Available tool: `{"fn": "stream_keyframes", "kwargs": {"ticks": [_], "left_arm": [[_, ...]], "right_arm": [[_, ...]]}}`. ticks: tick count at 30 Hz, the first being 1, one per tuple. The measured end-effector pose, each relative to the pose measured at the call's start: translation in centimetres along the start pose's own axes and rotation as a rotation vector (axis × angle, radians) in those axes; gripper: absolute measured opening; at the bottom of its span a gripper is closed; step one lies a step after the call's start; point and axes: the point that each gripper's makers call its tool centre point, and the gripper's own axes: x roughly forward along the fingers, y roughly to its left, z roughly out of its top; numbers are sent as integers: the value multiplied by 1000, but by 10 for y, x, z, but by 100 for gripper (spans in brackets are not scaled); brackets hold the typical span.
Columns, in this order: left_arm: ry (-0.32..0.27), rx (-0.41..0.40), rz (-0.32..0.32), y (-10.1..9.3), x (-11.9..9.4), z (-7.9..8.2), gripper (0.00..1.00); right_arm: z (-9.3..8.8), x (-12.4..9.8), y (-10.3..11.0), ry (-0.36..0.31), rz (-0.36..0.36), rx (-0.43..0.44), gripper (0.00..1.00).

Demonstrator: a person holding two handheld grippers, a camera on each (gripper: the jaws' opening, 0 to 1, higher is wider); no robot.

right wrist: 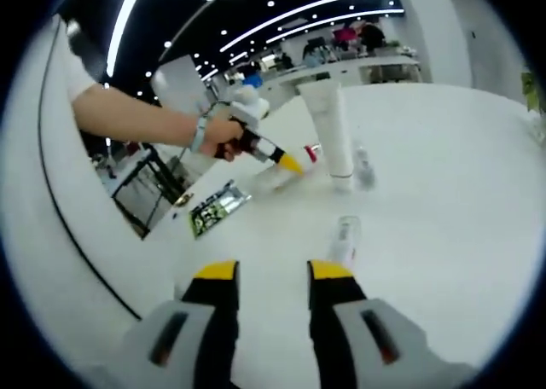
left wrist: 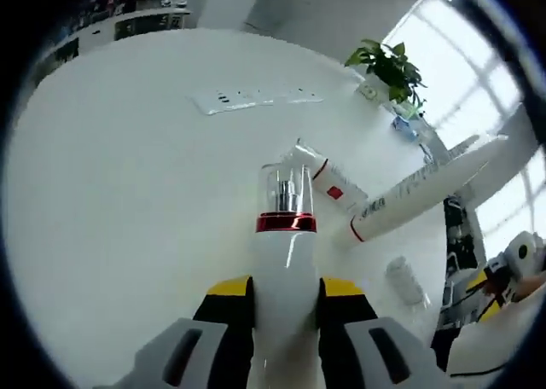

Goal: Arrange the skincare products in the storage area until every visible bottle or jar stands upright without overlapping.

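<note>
**Left claw has the pump bottle, right claw waits with nothing in it**

While the left gripper (left wrist: 286, 308) is clamped on the white pump bottle (left wrist: 284, 252), yellow pads pressed to both flanks below the red collar and clear cap, the bottle points out over the white table (left wrist: 128, 193). Just past its cap lies a white tube with a red label (left wrist: 328, 180), on its side, and beside that a long white tube (left wrist: 418, 193), which the right gripper view shows standing cap-down. A small clear bottle (left wrist: 408, 282) sits nearer the table's edge.

Over to the right gripper (right wrist: 269, 299): jaws apart, holding nothing, hovering above the table. A small clear bottle (right wrist: 343, 238) lies ahead of it, close to its right jaw. Further out, a person's hand (right wrist: 223, 136) grips the left tool's handle near the tall tube.

My read: the held bottle wants bringing plumb, base down on a bare patch well clear of the lying tube, and released only once it sits flat. Tipping is the risk if the base lands angled. A power strip (left wrist: 256, 99) and a potted plant (left wrist: 388, 65) sit at the far side.
</note>
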Motion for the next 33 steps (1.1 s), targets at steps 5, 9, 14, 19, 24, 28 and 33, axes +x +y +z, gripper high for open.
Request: {"fn": "stream_keyframes", "kwargs": {"ticks": [5, 9, 14, 19, 24, 28, 33], "left_arm": [[-163, -198, -89, -15, -22, -5, 26], [-274, -267, -159, -32, -42, -12, 26], [-387, -293, -231, -64, -68, -32, 26], [-434, -286, -273, -93, -83, -54, 26], [-485, -268, -323, -117, -96, -72, 26], [-531, -238, -360, -132, -105, -83, 26], [-560, -186, -403, -156, -116, -95, 26]], "right_arm": [[7, 5, 7, -17, 33, -15, 29], [22, 5, 15, -50, 66, -31, 30], [45, 6, 26, -108, 130, -18, 33], [66, 7, 39, -159, 181, 24, 37], [79, 8, 48, -192, 219, 75, 43], [89, 8, 52, -220, 244, 127, 46], [99, 11, 60, -226, 286, 181, 51]]}}
